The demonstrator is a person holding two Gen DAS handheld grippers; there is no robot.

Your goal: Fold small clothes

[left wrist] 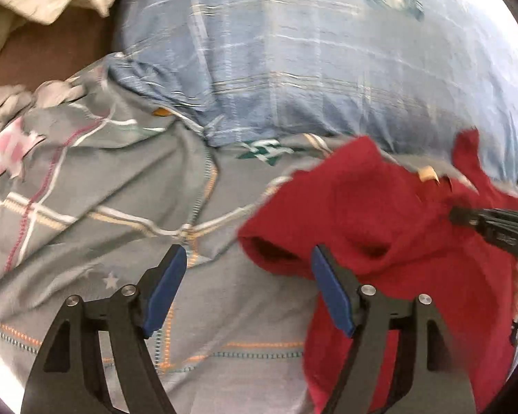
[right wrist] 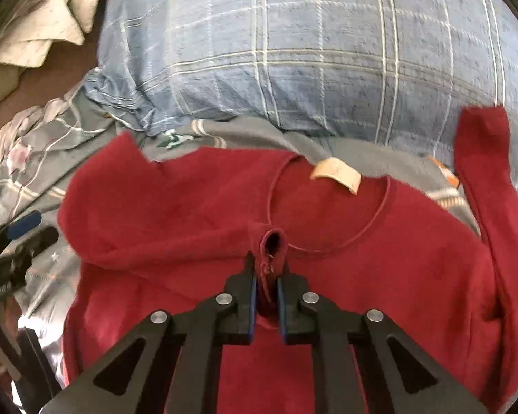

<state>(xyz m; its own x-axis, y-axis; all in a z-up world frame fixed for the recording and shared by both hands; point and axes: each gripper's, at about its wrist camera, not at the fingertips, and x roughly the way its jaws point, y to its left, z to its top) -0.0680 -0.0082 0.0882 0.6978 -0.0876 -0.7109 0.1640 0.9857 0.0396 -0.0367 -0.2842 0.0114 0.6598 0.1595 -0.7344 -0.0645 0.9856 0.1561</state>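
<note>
We have the red sweater [right wrist: 197, 214] spread face-up on the grey patterned bedsheet [left wrist: 127, 186], its collar pointing toward the blue plaid pillow [right wrist: 293, 51] just beyond. Our right gripper [right wrist: 267, 276] is pinched tight on a sleeve cuff [right wrist: 272, 245], held over the chest just below the neckline, on the side of the tan neck label [right wrist: 335, 172] away from the pillow. So one sleeve looks folded across the body, though not yet laid down. The other sleeve [right wrist: 483, 172] is reaching up toward the pillow, unfolded. Our left gripper [left wrist: 248, 293] hangs with its blue pads wide apart, holding nothing, one finger over the sweater's near edge, the other over bare sheet. Judging by this, we're early: a first sleeve fold under way, the second sleeve, the body fold and any tidying left to do. Off past the pillow's corner lies some cream cloth [right wrist: 41, 31], untouched; whether it's clothing waiting its turn, we can't tell.
</note>
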